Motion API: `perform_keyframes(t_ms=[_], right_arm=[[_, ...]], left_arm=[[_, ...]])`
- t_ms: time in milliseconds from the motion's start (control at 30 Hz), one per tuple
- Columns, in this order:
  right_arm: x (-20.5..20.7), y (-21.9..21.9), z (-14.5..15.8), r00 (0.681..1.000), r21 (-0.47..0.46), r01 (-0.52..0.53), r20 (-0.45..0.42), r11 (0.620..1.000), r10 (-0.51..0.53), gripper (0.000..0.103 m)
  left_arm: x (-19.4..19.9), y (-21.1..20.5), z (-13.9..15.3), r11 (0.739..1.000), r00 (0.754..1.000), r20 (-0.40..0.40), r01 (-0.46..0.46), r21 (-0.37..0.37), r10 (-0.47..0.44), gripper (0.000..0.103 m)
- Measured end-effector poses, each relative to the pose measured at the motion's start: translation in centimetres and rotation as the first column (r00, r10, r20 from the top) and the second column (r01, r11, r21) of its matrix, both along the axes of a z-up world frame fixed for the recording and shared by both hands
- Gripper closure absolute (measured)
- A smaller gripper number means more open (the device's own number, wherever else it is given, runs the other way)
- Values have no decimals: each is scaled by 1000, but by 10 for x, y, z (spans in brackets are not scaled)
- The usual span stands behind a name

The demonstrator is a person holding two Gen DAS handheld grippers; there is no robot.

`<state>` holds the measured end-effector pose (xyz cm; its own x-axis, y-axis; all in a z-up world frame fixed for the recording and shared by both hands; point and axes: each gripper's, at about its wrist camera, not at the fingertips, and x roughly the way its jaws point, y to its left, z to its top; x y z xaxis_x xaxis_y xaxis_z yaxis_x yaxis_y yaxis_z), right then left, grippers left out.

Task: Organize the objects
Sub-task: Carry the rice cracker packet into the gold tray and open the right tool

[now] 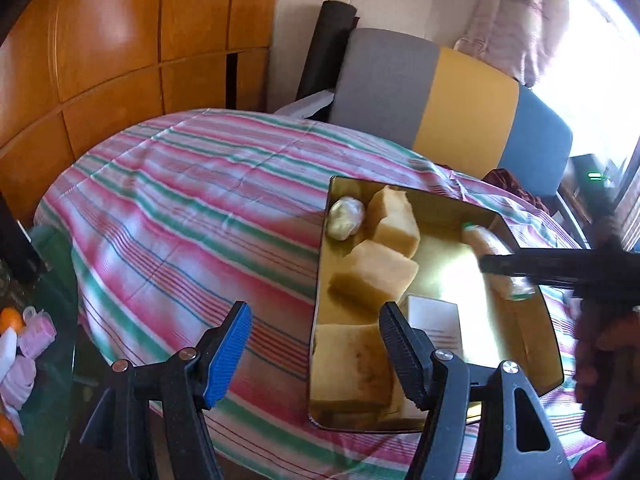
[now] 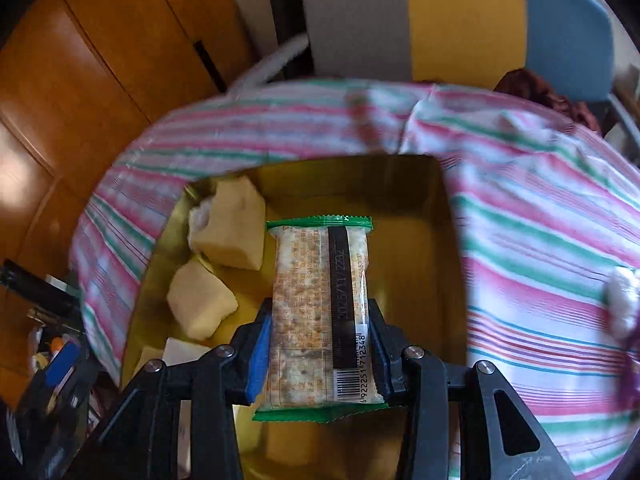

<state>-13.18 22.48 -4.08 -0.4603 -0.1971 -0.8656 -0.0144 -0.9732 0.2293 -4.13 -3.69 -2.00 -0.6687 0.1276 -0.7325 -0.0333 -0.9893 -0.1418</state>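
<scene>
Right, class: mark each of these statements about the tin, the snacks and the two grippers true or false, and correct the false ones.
1. The right gripper holds a wrapped cracker packet. True.
2. The left gripper is clamped on a yellow block. False: its jaws stand open with nothing between them.
3. The cracker packet is above the gold tin. True.
4. The tin is empty. False: several pale yellow blocks and a small white wrapped ball lie in it.
5. The tin sits on a plain white cloth. False: the cloth is striped pink, green and white.
</scene>
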Motion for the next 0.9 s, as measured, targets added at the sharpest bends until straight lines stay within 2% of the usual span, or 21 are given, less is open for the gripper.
perform_keyframes(t_ms=[133, 167, 267, 467, 633, 900], right_arm=[[-22, -20, -30, 994, -4, 26, 104, 1000, -25, 58], [-24, -25, -33, 994, -42, 27, 111, 999, -22, 58], [-25, -38, -35, 994, -210, -17, 104, 977, 39, 42], [-15, -42, -31, 996, -249, -50, 59, 967, 67, 42], [-6, -35, -22, 999, -220, -40, 11, 975, 43, 41], [26, -18, -5, 996, -98, -49, -74, 994, 42, 32]], left_arm=[[-2, -7, -5, 1000, 1000, 14, -11, 15, 11, 36], [-3, -8, -7, 1000, 1000, 18, -13, 18, 12, 36], [-5, -9, -12, 1000, 999, 34, -12, 24, 11, 36], [-3, -5, -12, 1000, 999, 33, -2, 24, 1, 36], [0, -1, -6, 1000, 1000, 17, 12, 17, -12, 36], [10, 12, 7, 999, 999, -18, 51, -8, -51, 36]])
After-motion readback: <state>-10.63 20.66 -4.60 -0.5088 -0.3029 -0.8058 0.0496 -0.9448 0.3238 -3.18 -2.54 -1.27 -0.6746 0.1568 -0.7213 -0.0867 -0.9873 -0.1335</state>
